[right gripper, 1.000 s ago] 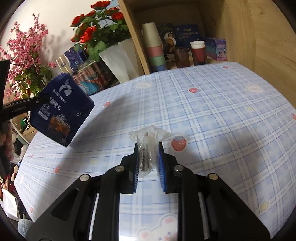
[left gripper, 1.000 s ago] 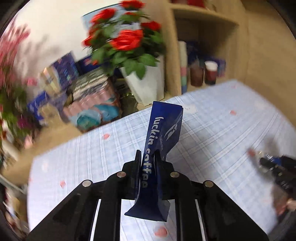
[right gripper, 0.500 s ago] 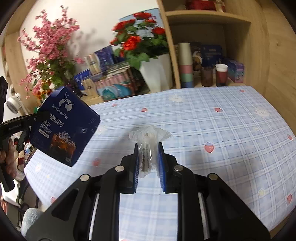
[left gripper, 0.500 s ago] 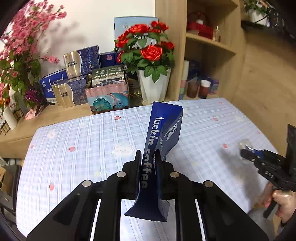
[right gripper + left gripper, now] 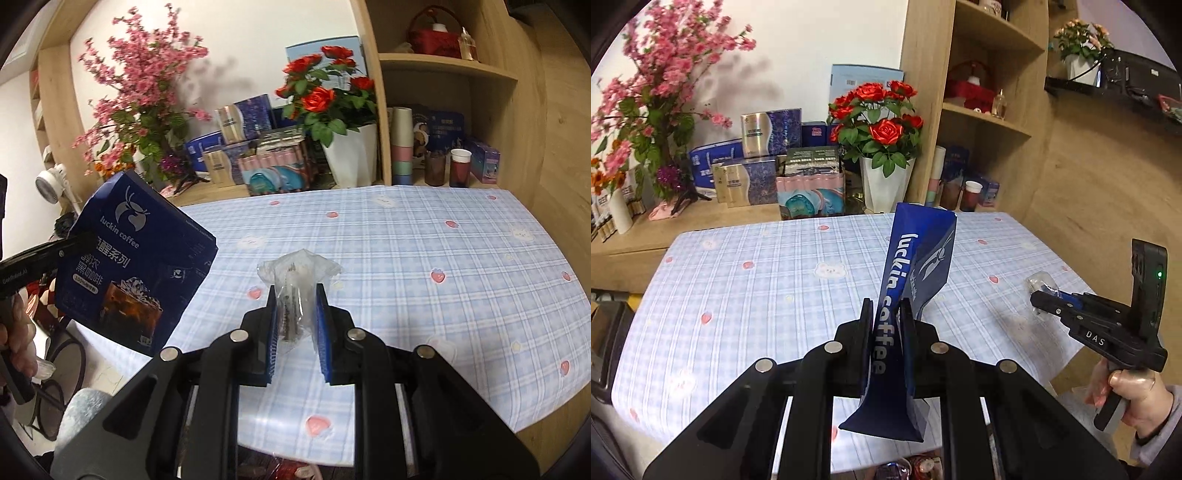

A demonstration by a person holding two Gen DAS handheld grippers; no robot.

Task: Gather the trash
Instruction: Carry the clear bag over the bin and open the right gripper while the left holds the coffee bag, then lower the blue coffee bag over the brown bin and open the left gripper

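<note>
Currently gripping a blue coffee box [image 5: 916, 280] in the left gripper [image 5: 884, 332], jaws clamped on its flattened edge, and a crinkly clear wrapper [image 5: 295, 280] in the right gripper [image 5: 295, 314], both lifted above the checked table [image 5: 443, 258]. Risking the slick wrapper slipping free, being pinched loosely. Seeing no bin yet.

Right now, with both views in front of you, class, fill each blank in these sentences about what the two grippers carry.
1. The left gripper is shut on a dark ____ coffee box.
2. The right gripper holds a crumpled clear ____ wrapper.
3. The vase behind the table holds ____ roses.

Missing words: blue; plastic; red
</note>
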